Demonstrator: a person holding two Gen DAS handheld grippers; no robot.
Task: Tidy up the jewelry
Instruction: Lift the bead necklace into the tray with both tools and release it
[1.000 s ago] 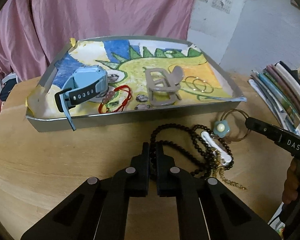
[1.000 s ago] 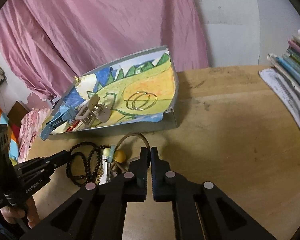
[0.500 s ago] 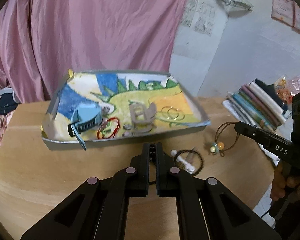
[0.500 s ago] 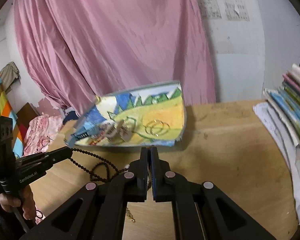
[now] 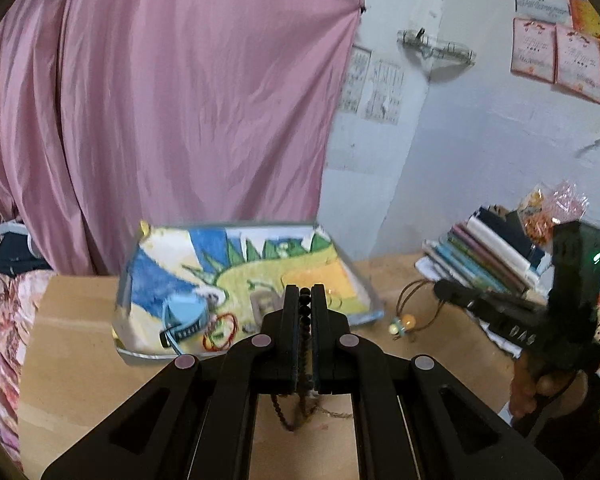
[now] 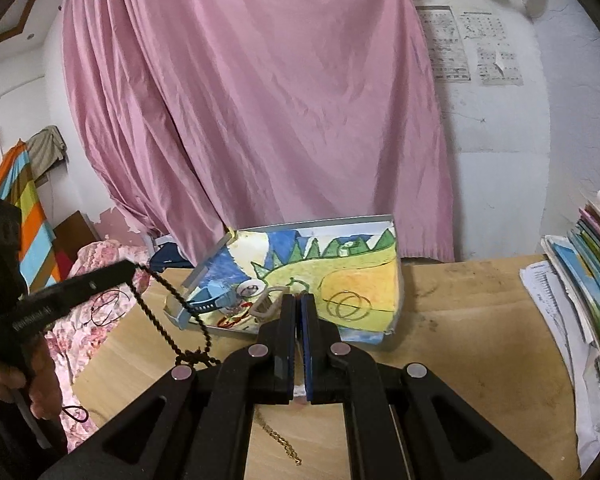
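Note:
My left gripper [image 5: 305, 294] is shut on a black bead necklace [image 5: 305, 312], which hangs in a long strand [image 6: 172, 300] down toward the wooden table [image 6: 460, 320]. My right gripper [image 6: 299, 300] is shut; the left wrist view shows its tip [image 5: 440, 289] pinching a brown cord loop [image 5: 414, 304] with a small flower charm [image 5: 400, 325] dangling. Both are held above the table in front of a shallow tray [image 5: 374, 314] lined with a dinosaur drawing. In the tray lie a blue watch [image 5: 184, 312], a red bracelet [image 5: 220, 332], a beige hair claw [image 6: 266, 304] and thin gold rings [image 6: 348, 304].
A stack of books [image 5: 488, 256] sits at the table's right edge. A fine gold chain [image 6: 280, 440] lies on the wood under my right gripper. A pink curtain [image 6: 280, 120] hangs behind the tray. A hand [image 6: 32, 392] holds the left gripper's handle.
Both grippers have risen and pulled back from the table. The bead necklace and the cord with its charm came up off the wood with them. The tray now looks smaller and farther.

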